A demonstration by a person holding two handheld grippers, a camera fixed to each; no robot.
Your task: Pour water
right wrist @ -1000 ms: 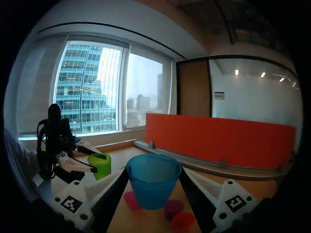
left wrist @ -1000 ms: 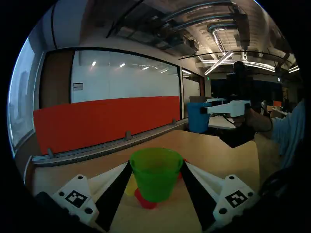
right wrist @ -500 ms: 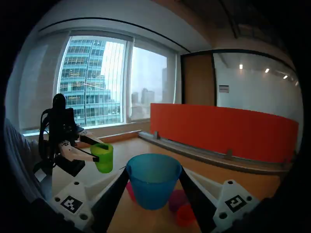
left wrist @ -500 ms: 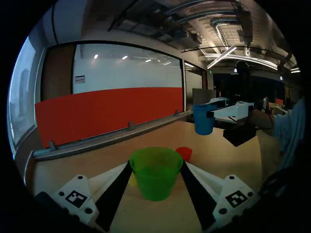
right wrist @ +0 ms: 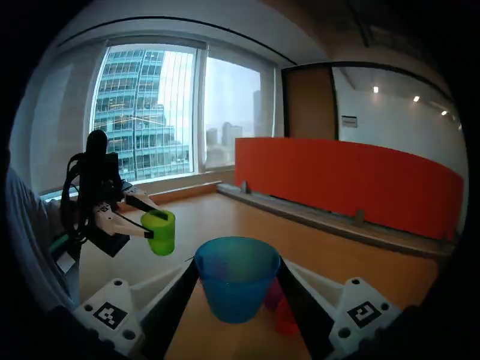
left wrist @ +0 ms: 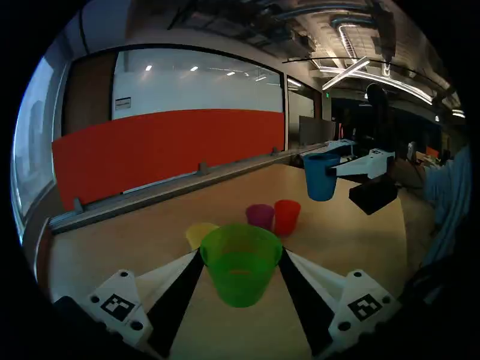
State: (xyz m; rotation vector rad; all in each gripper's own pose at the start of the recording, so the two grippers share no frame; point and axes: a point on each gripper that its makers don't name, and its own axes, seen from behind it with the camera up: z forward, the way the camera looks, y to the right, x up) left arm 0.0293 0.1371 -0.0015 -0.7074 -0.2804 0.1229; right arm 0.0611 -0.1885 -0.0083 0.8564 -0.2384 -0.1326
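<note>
We hold the green cup (left wrist: 241, 273) upright above the wooden table (left wrist: 120, 240), with the left gripper (left wrist: 240, 258) clamped on it, one finger against each side. The right gripper (right wrist: 237, 267) grips the blue cup (right wrist: 237, 288) the same way, upright and raised, well apart from the green one. On the table stand a yellow cup (left wrist: 198, 231), a purple cup (left wrist: 260, 215) and a red cup (left wrist: 287, 216), the last two just beside each other. An orange partition (left wrist: 168, 150) runs along the far edge.
</note>
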